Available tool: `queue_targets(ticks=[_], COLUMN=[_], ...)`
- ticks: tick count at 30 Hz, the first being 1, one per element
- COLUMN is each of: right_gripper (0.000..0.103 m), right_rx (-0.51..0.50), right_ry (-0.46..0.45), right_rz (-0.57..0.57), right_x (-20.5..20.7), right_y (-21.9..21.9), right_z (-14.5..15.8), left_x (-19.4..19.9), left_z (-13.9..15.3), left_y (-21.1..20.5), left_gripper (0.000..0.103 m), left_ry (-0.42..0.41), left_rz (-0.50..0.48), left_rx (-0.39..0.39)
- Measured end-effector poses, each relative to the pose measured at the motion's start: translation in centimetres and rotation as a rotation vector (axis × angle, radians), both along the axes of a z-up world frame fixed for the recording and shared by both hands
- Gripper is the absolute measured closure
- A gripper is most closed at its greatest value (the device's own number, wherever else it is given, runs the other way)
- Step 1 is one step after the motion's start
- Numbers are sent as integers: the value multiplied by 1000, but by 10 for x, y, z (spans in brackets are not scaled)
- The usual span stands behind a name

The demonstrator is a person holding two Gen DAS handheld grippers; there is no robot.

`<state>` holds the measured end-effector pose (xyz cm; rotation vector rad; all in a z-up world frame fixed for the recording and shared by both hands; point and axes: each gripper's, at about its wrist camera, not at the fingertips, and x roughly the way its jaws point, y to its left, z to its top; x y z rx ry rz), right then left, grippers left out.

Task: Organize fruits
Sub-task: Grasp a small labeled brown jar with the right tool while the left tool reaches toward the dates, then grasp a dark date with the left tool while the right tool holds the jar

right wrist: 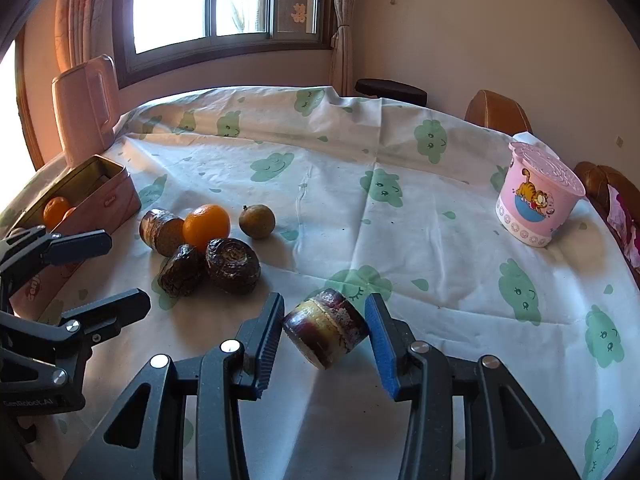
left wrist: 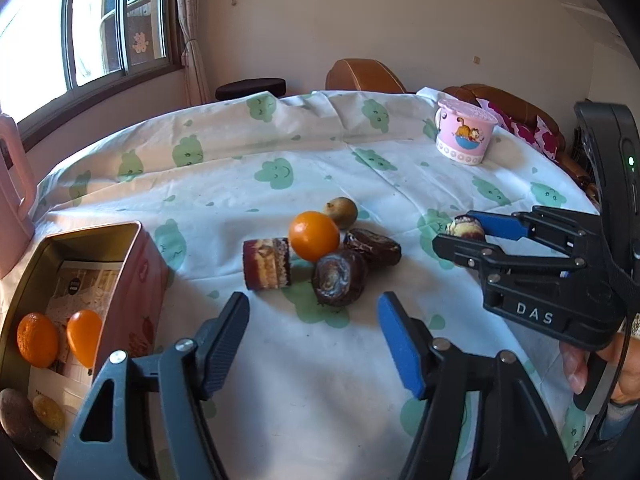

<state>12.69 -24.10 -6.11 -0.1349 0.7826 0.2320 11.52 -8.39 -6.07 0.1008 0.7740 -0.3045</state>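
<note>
A cluster of fruits lies mid-table: an orange [left wrist: 314,235], a small brown-green fruit [left wrist: 341,212], a cut dark-red piece [left wrist: 267,264] and two dark wrinkled fruits [left wrist: 339,277]. My left gripper [left wrist: 314,338] is open and empty just in front of the cluster. My right gripper [right wrist: 325,330] is shut on another cut dark-red fruit piece [right wrist: 326,326], held just above the cloth to the right of the cluster; it also shows in the left wrist view [left wrist: 464,227]. A pink tin box [left wrist: 132,276] at the left holds two oranges [left wrist: 38,340] and other fruits.
A pink lidded cartoon cup [right wrist: 536,196] stands at the far right of the table. A pink jug [right wrist: 86,108] stands behind the tin box. The table has a white cloth with green clouds [right wrist: 340,184]. Chairs stand behind the table.
</note>
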Motion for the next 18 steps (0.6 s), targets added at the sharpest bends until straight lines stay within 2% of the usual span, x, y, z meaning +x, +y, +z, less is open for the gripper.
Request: queue_targets(ticks=[4, 8, 12, 18], right_gripper=[59, 59, 59, 59], right_rx=[46, 44, 27, 26], right_ry=[15, 12, 20, 6], right_rz=[-27, -32, -21, -12], right_x=[2, 2, 3, 0], right_y=[-9, -8, -5, -4], right_z=[0, 1, -1, 0], left_x=[10, 21, 29, 24], left_z=[-5, -11, -14, -10], left_y=[-11, -16, -17, -15], left_gripper=[46, 53, 66, 67], left_ry=[39, 84, 114, 85], left_rz=[-24, -32, -29, -35], left_rx=[2, -15, -31, -41])
